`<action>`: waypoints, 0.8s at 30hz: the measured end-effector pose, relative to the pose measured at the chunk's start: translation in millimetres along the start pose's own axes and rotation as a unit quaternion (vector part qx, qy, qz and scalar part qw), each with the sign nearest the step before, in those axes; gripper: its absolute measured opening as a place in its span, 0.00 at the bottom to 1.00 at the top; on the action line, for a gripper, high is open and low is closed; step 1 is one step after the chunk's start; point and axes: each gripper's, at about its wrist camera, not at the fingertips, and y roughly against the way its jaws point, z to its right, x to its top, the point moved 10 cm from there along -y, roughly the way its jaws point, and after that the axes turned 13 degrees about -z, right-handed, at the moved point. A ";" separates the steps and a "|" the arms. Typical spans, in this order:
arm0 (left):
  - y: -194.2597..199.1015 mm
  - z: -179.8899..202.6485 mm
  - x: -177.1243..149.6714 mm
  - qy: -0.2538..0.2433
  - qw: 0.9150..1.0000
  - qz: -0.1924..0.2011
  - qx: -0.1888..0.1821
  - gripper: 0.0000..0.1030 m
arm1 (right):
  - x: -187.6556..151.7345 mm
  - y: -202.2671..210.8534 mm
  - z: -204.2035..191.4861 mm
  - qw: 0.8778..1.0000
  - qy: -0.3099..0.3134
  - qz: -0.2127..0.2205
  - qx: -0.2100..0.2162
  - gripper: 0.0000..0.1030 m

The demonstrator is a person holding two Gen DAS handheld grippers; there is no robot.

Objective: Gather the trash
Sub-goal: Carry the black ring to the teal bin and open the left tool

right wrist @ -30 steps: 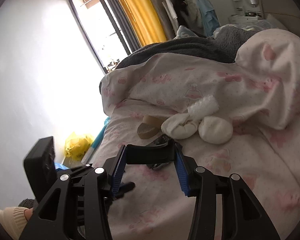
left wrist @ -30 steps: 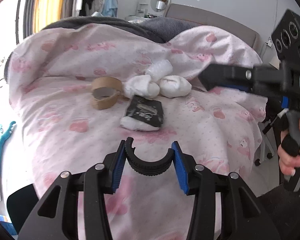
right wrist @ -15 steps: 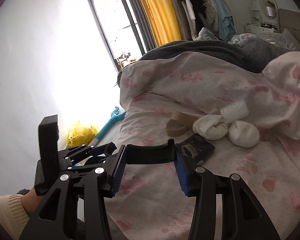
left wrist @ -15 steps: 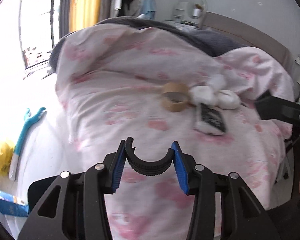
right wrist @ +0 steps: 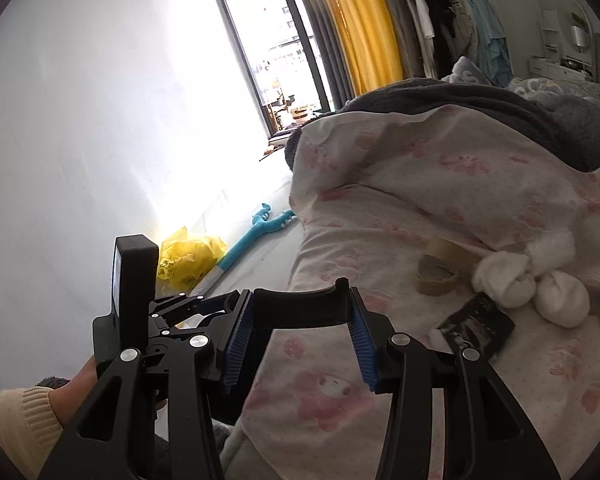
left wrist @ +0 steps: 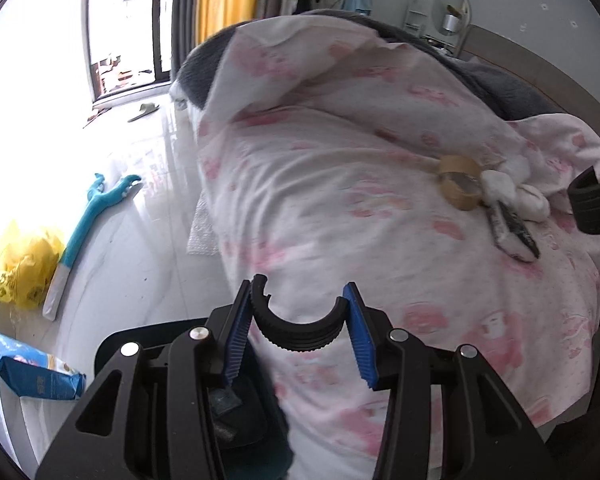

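Trash sits in a clump on the bed [left wrist: 340,208]: tape roll [left wrist: 460,188], white wads [right wrist: 504,284] and a black wrapper [right wrist: 478,330], off to the far right of both grippers. The right gripper [right wrist: 300,338] looks nearer, and the wrapper's long side runs diagonally. Left gripper [left wrist: 300,330] and right each have jaws clenched on just their own black spacer, no trash; the dark bin [left wrist: 236,408] under the left one seems to hold a scrap or two.

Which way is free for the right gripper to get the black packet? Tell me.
Probably none yet: the right gripper is already shut on a black curved piece, though nothing lies between it and the black packet.
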 end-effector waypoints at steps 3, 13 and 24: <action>-2.6 -15.2 -5.6 0.009 1.000 -0.012 0.003 0.47 | 3.4 -9.4 -10.2 1.000 0.003 -0.004 0.006 0.46; -26.2 -57.2 -34.0 0.036 0.996 -0.079 -0.003 0.47 | 12.7 -44.5 -46.8 0.999 0.026 -0.025 0.017 0.46; -51.6 -99.2 -76.7 0.079 0.983 -0.165 -0.005 0.48 | 8.4 -91.3 -85.6 0.996 0.052 -0.067 0.029 0.46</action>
